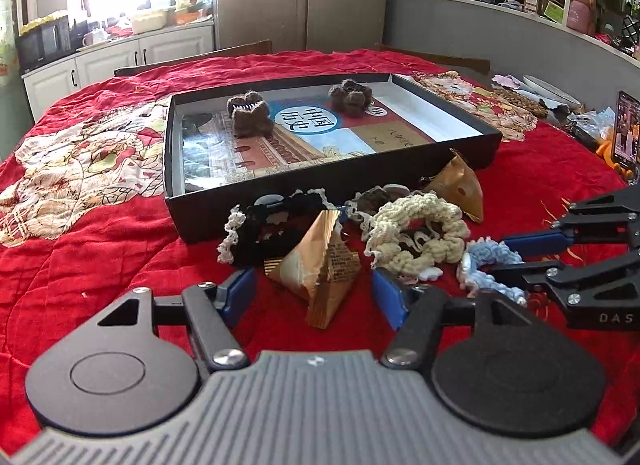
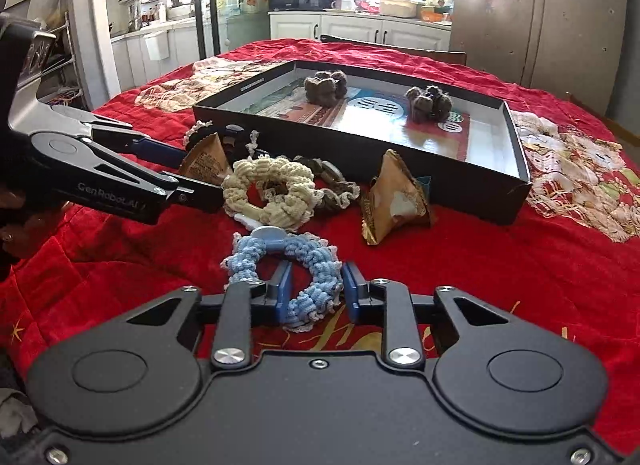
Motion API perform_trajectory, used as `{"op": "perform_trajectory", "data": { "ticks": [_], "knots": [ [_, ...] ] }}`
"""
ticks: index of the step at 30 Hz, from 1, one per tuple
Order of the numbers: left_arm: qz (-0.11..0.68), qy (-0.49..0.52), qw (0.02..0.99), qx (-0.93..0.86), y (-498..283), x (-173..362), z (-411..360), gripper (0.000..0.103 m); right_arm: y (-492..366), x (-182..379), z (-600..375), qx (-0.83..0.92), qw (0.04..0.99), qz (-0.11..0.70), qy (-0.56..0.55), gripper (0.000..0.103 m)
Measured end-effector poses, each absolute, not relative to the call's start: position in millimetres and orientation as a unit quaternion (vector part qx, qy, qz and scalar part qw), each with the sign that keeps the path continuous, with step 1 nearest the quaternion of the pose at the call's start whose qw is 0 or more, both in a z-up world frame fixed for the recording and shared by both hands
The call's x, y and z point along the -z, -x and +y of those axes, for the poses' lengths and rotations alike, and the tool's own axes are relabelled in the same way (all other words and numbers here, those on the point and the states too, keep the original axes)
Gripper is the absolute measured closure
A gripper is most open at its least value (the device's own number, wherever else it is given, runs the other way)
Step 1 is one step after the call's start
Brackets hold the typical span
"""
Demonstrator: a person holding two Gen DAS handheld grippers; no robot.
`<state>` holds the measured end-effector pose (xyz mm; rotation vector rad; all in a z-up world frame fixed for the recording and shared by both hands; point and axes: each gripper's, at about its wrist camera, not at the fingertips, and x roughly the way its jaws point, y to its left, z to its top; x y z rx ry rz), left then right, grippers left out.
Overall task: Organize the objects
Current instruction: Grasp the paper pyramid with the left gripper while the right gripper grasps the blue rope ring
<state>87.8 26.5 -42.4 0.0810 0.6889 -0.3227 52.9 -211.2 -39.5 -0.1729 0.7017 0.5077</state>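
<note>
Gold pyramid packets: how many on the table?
2. One packet lies between the fingers of the open left tool, beside the black scrunchie. The other packet stands just in front of the black box. More could hide behind the cream scrunchie.

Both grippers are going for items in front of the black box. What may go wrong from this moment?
1. The right gripper pinches only one side of the blue scrunchie; the soft yarn may slip out when lifted.
2. The left gripper straddles the gold packet, not yet pressing it; the pointed foil may tip or crumple.
3. The cream scrunchie lies close by and could snag.
</note>
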Motion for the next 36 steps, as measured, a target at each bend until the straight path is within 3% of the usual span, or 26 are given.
{"op": "perform_trajectory", "data": {
  "ticks": [3,7,14,36],
  "knots": [
    [0.338,-0.043,0.927,0.156,-92,45,24,0.032,-54,40,-212,-0.245,0.904,0.341,0.080,0.081],
    [0.341,-0.035,0.928,0.148,-96,46,23,0.045,-55,40,-211,-0.246,0.904,0.341,0.080,0.083],
    [0.340,-0.041,0.928,0.145,-94,45,20,0.054,-55,40,-210,-0.246,0.904,0.339,0.081,0.086],
    [0.335,-0.043,0.928,0.160,-75,31,18,0.059,-53,33,-214,-0.248,0.907,0.329,0.089,0.091]
  ]
}}
